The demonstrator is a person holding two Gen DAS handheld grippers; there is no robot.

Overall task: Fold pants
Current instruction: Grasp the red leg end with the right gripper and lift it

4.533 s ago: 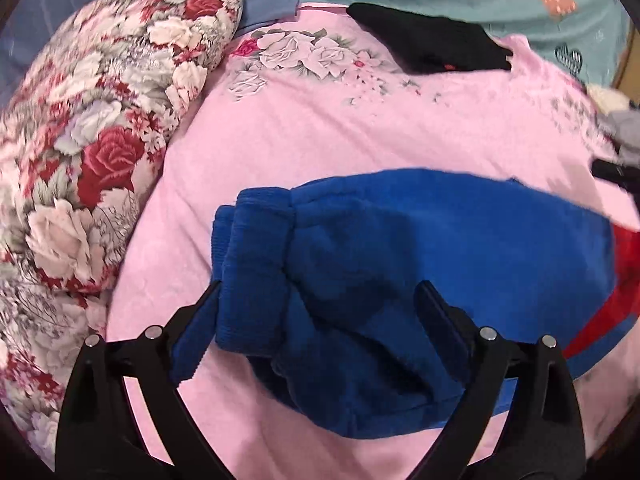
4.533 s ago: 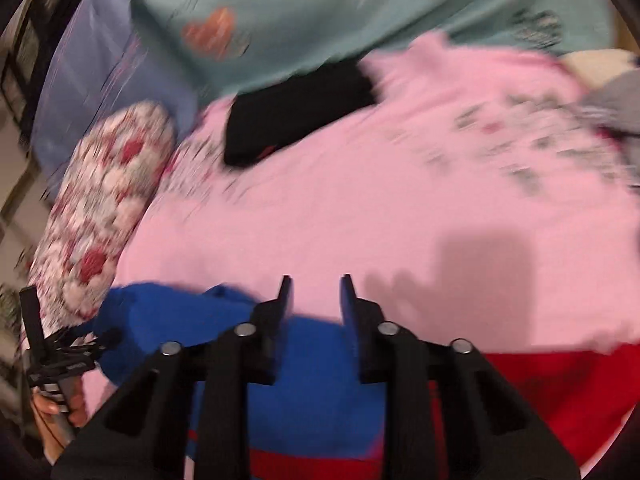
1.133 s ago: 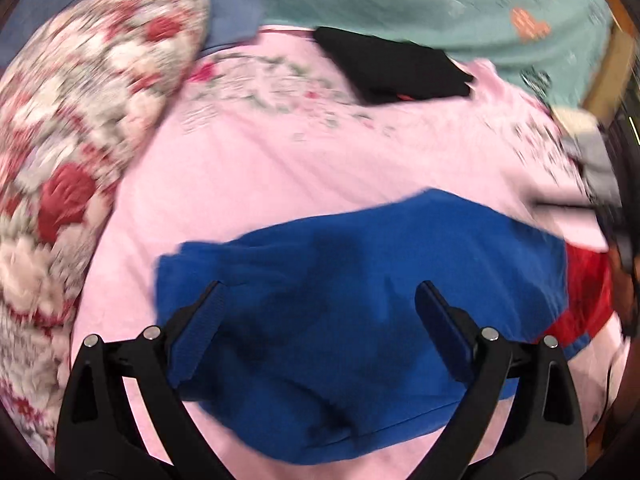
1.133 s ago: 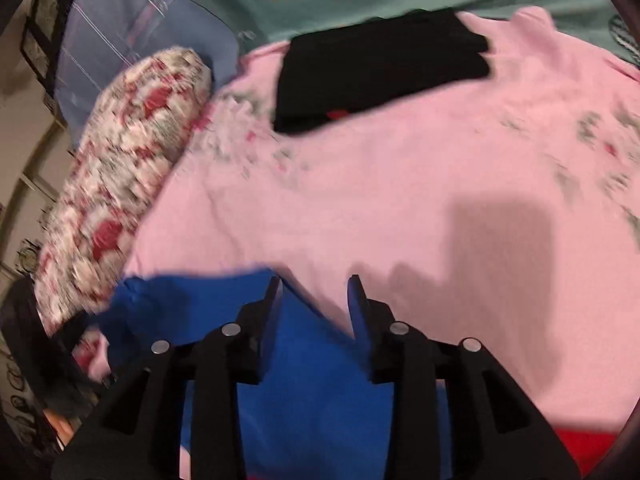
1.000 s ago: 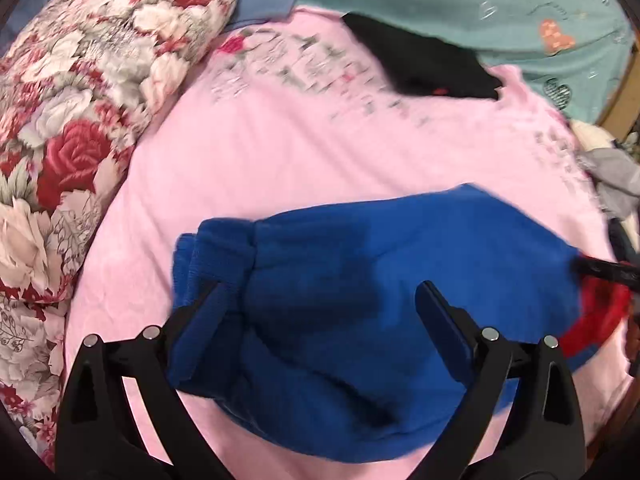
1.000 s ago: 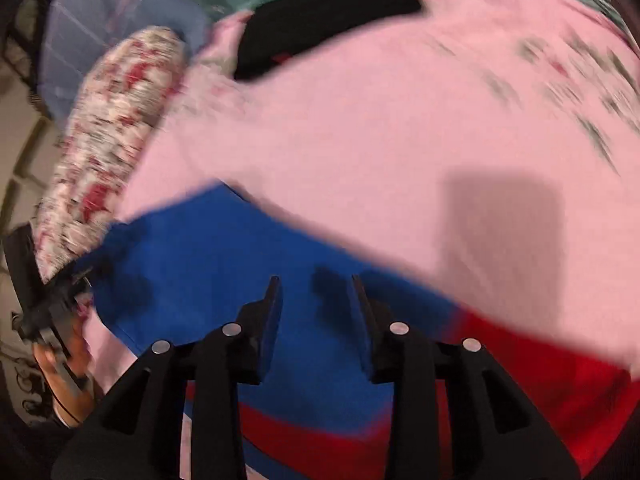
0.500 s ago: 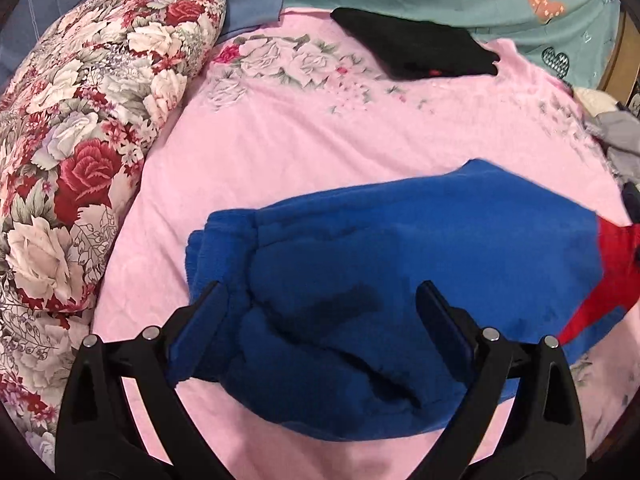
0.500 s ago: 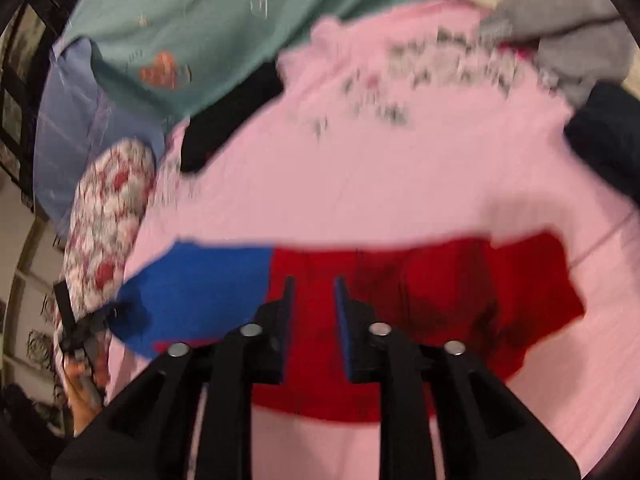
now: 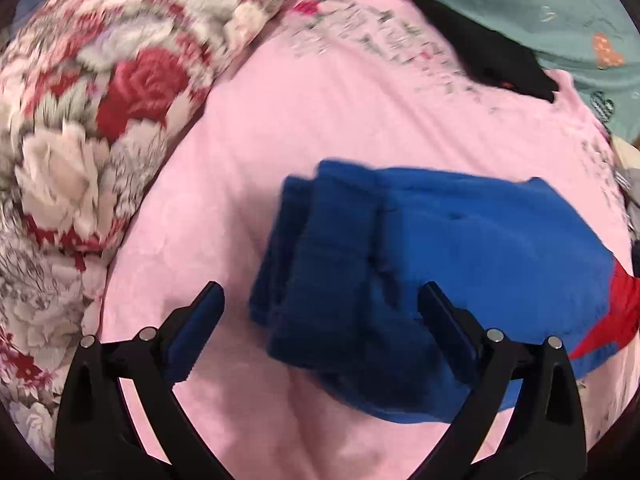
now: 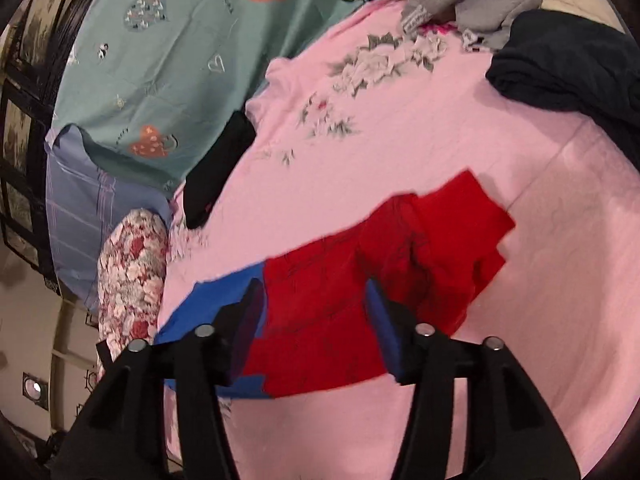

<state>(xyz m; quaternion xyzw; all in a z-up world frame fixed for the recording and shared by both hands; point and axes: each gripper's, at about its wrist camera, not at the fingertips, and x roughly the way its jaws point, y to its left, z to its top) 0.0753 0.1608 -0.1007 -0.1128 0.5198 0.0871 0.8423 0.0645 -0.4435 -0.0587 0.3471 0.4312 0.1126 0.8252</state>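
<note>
Right gripper [image 10: 316, 304]: jaws just opening, nothing pinched, above pants [image 10: 360, 288] | Left gripper [image 9: 320, 320]: spread wide, empty, over blue cuffs [image 9: 320, 248] | Pants: near on pink bedspread [image 10: 400, 152] | Technique: align edges squarely, smooth wrinkles.

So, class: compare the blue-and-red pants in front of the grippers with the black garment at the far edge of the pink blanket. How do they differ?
1. Colour: the pants are bright blue with a red end; the black garment is plain dark.
2. Place: the pants lie just ahead of both grippers; the black garment lies far off, by the teal sheet.
3. Apparent size: the pants look larger, though nearness adds to that.
Shared: both are folded and rest on the pink blanket.
</note>
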